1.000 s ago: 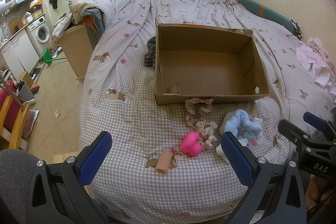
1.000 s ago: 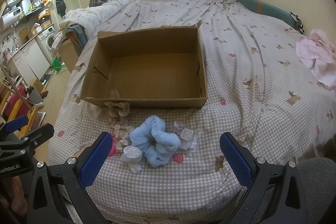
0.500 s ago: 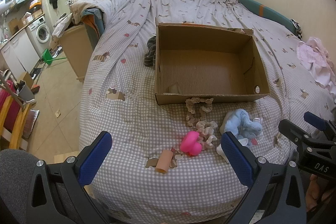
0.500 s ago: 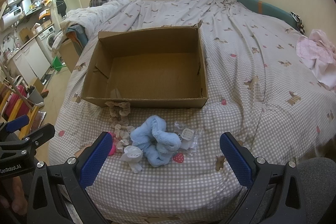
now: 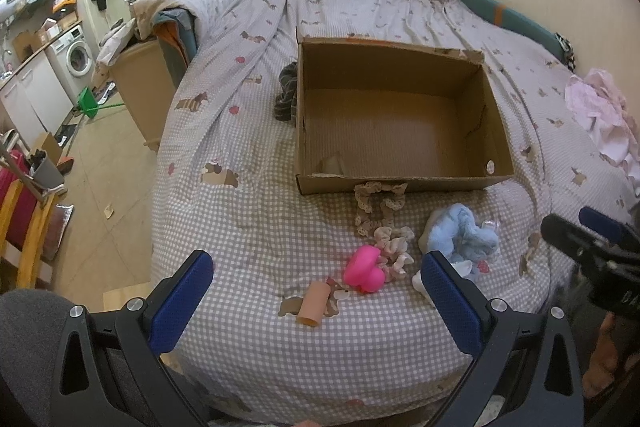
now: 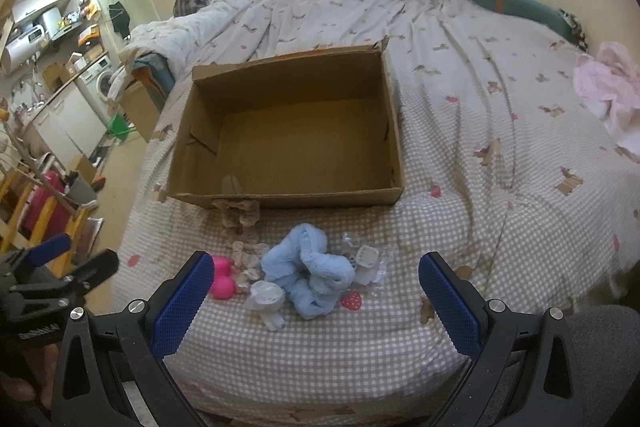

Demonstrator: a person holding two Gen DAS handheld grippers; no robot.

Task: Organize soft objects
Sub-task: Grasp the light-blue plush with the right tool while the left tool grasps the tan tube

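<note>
An open, empty cardboard box (image 5: 400, 183) (image 6: 280, 197) lies on the checked bedspread. In front of it sit a beige crochet piece (image 5: 378, 205) (image 6: 240, 213), pale scrunchies (image 5: 394, 247), a pink heart-shaped toy (image 5: 365, 269) (image 6: 222, 279), a tan tube (image 5: 314, 309), a fluffy blue cloth (image 5: 460, 233) (image 6: 310, 269), a white sock (image 6: 266, 297) and a clear packet (image 6: 366, 261). My left gripper (image 5: 316, 297) is open, hovering near the bed's front edge before the tan tube. My right gripper (image 6: 312, 301) is open too, just short of the blue cloth.
A dark striped cloth (image 5: 286, 95) lies left of the box. Pink clothing (image 5: 604, 115) (image 6: 608, 83) is heaped at the bed's right. A wooden cabinet (image 5: 144, 87) stands beside the bed, with floor, a washing machine (image 5: 74, 57) and clutter to the left.
The right wrist view has moved slightly nearer the blue cloth. The left gripper and the objects look unchanged.
</note>
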